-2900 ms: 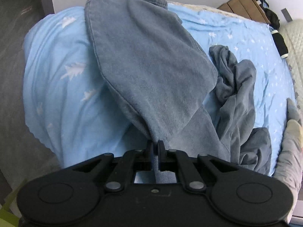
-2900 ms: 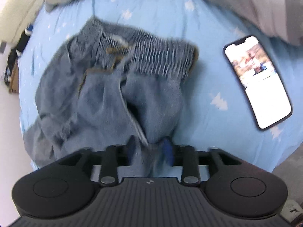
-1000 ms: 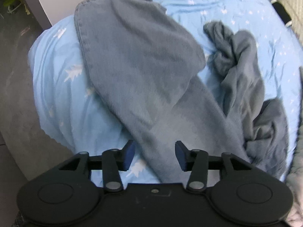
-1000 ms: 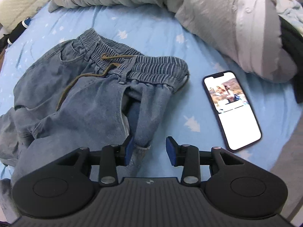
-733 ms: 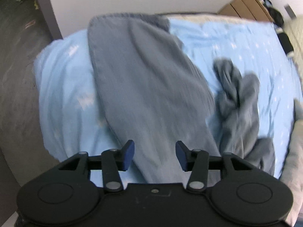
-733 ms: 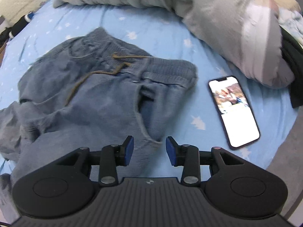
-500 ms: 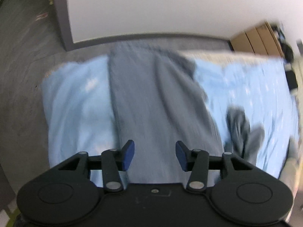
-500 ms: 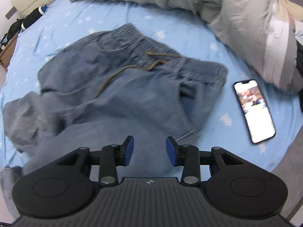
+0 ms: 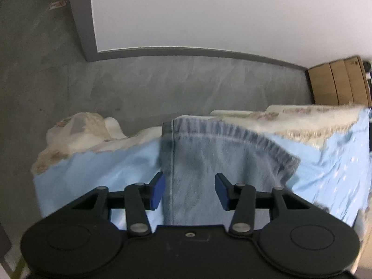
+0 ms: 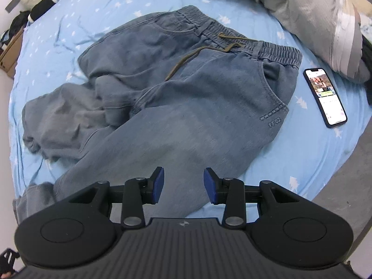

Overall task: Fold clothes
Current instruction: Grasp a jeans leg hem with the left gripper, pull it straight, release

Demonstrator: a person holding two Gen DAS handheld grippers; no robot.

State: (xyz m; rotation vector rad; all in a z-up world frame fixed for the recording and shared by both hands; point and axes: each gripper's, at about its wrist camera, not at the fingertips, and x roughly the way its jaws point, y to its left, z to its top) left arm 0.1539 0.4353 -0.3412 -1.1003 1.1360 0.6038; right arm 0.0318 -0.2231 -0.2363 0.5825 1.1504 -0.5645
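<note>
A pair of blue denim trousers point(image 10: 186, 88) with an elastic waistband and a brown drawstring lies on the light blue bedsheet point(image 10: 88, 11). One leg runs straight toward the lower left; the other is bunched at the left. My right gripper point(image 10: 183, 183) hovers open above the straight leg, with nothing between its pads. In the left wrist view the leg's hemmed end point(image 9: 223, 153) lies at the foot edge of the bed. My left gripper point(image 9: 189, 189) stands open over that end, its blue pads either side of the cloth and apart from it.
A phone point(image 10: 325, 95) with its screen lit lies on the sheet to the right of the waistband. A grey duvet point(image 10: 302, 7) is heaped at the far right. Beyond the bed's foot lie grey floor point(image 9: 162, 88), a white wall and a wooden cabinet point(image 9: 339, 83).
My left gripper has travelled along the straight leg to its hem at the bed's edge. My right gripper has pulled back from the waistband and pocket, so more of the trousers shows.
</note>
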